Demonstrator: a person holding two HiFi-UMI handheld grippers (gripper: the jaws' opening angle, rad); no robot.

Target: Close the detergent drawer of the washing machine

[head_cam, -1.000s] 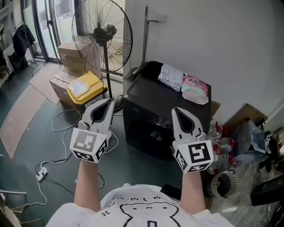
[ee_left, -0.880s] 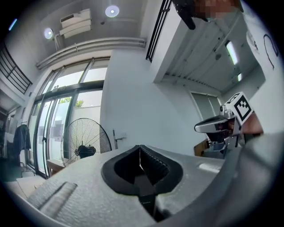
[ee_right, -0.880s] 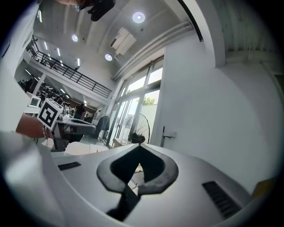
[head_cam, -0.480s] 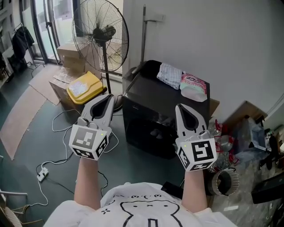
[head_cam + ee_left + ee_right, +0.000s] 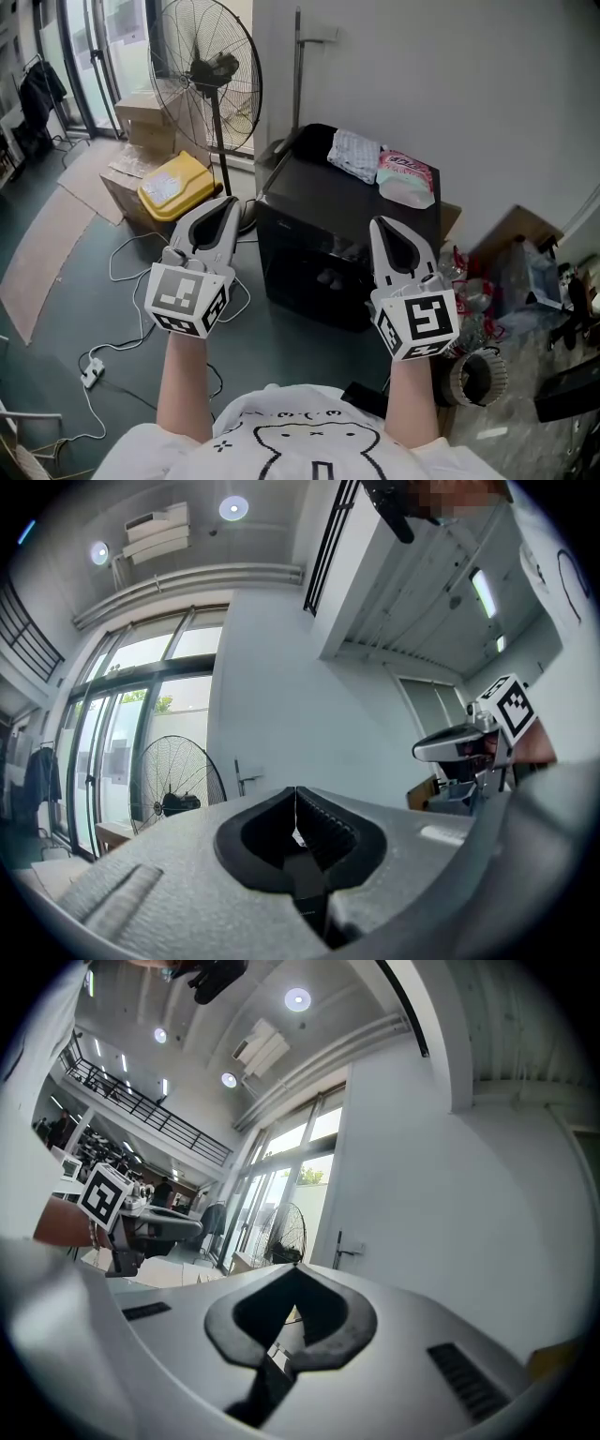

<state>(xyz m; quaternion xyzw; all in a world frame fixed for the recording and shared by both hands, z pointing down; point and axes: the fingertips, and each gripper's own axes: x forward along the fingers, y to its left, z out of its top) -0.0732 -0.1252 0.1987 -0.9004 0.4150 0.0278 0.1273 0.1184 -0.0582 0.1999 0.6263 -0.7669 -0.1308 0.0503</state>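
Note:
The washing machine [image 5: 319,272] is a low black box against the white wall, seen in the head view. Its front is dark and I cannot make out the detergent drawer there. My left gripper [image 5: 228,200] is held up to the left of the machine, apart from it, jaws shut and empty. My right gripper [image 5: 377,222] hovers in front of the machine's right half, also shut on nothing. In the left gripper view the left gripper [image 5: 296,789] has its pads closed together, and the right gripper [image 5: 296,1266] shows the same in its own view.
A white cloth [image 5: 356,153] and a pink packet [image 5: 405,178] lie on the machine's top. A standing fan [image 5: 208,70], a yellow container [image 5: 176,185] and cardboard boxes stand to the left. Cables [image 5: 122,272] trail on the floor. Bags and clutter [image 5: 506,281] crowd the right.

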